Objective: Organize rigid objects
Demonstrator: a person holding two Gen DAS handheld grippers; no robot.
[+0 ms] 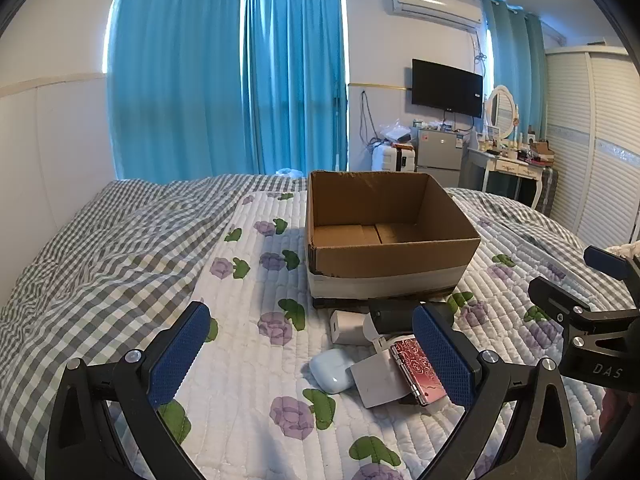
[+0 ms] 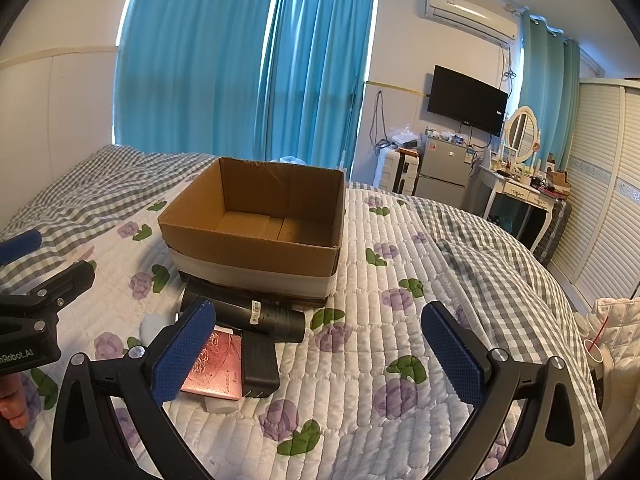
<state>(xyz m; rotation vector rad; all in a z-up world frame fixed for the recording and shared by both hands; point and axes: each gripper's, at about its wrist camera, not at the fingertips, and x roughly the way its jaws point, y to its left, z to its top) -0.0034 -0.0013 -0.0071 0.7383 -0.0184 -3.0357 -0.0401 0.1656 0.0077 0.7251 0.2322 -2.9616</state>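
- Open brown corrugated cardboard box (image 1: 390,236), white band around its lower walls, flaps folded flat inside, set on a white quilted bedspread (image 1: 248,360) printed with purple roses and green leaves; grey-and-white checked duvet (image 1: 104,248) rumpled beside it.
- Small heap of rigid items just in front of the box: matte black cylinder (image 2: 256,314) with a white barcode sticker, lying on its side against the box base; black rectangular block (image 2: 259,366); pink embossed metal case (image 2: 214,368) with a rose pattern; white square charger (image 1: 346,326); glossy pale-blue rounded earbud case (image 1: 332,370); white flat card or box (image 1: 378,380) under the pink case.
- Left gripper (image 1: 310,360), blue dimpled pads on black arms, spread wide and holding nothing; right pad just beside the pink case, contact unclear.
- Right gripper (image 2: 320,360), same build, likewise spread wide and empty, its left pad overlapping the pink case in view.
- Turquoise curtains (image 1: 224,80) hanging behind the bed.
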